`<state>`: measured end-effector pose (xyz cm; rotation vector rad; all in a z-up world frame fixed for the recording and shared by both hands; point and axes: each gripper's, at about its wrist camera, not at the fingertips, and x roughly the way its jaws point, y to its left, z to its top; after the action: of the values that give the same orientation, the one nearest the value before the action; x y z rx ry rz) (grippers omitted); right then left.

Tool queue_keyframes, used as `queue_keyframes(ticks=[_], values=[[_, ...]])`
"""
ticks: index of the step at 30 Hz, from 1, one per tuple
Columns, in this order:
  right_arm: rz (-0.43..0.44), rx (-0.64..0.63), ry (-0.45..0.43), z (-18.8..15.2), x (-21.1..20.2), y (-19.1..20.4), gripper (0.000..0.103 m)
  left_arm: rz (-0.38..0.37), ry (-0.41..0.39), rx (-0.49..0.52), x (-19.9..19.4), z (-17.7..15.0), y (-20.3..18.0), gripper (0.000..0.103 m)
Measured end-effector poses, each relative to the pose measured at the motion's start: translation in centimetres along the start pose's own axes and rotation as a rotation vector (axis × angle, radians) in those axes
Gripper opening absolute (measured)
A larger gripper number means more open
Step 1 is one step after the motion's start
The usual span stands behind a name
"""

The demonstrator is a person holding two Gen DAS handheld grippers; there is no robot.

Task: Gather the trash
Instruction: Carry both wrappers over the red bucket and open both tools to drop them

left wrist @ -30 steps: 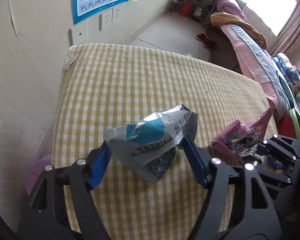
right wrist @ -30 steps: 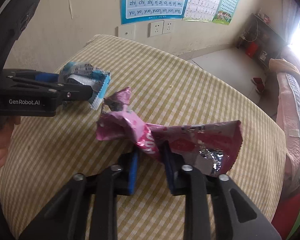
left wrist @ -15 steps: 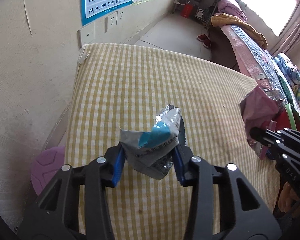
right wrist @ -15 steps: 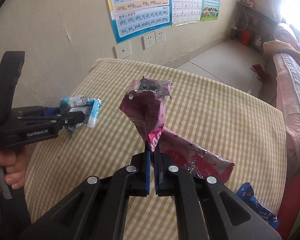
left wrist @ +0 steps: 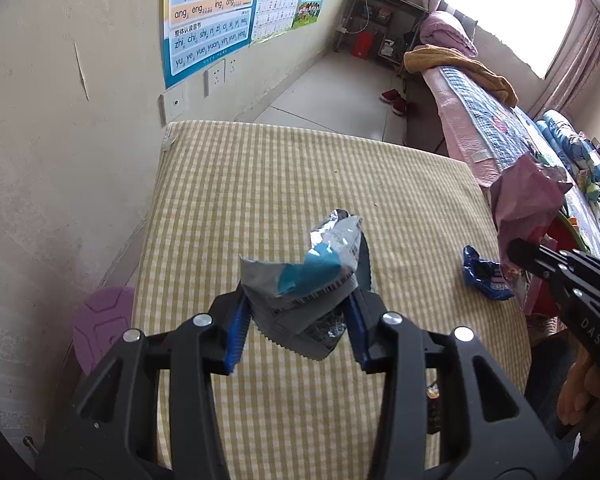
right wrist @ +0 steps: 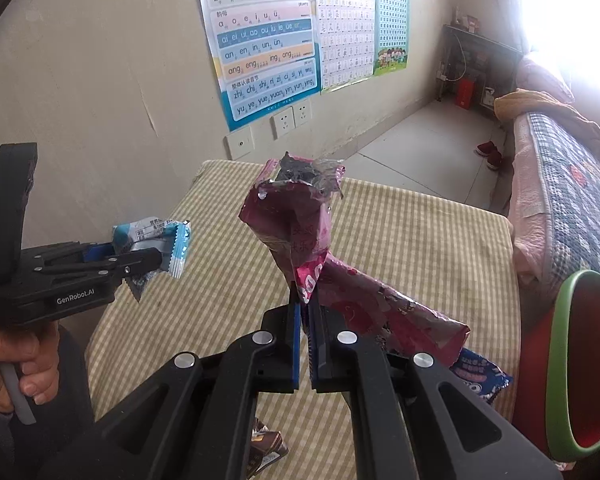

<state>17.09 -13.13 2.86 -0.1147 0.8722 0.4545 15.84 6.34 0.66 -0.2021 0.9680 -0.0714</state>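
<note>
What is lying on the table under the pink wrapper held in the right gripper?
Under the pink wrapper, clamped in the right gripper, a dark blue snack wrapper lies on the checked table. The pink wrapper covers part of it in the right wrist view.

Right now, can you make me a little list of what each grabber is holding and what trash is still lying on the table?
left gripper: shut on the grey and blue wrapper, held above the table
right gripper: shut on the pink wrapper, also lifted
still lying on the table: a blue wrapper near the right edge, and a brown wrapper at the near edge
table: covered with a yellow checked cloth
</note>
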Motion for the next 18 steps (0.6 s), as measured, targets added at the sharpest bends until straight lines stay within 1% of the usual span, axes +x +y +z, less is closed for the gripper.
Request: queue_keyframes(ticks=[10, 18], values=[[0.005, 0.071, -0.065, -2.1, -5.3, -1.0, 0.003, 0.001, -0.059, 0.054, -4.7, -1.3, -4.7, 0.04], [-0.03, 0.134, -0.124, -3.0, -8.6, -3.7, 0.003, -0.015, -0.078, 0.097, -6.0, -1.3, -8.3, 0.04]])
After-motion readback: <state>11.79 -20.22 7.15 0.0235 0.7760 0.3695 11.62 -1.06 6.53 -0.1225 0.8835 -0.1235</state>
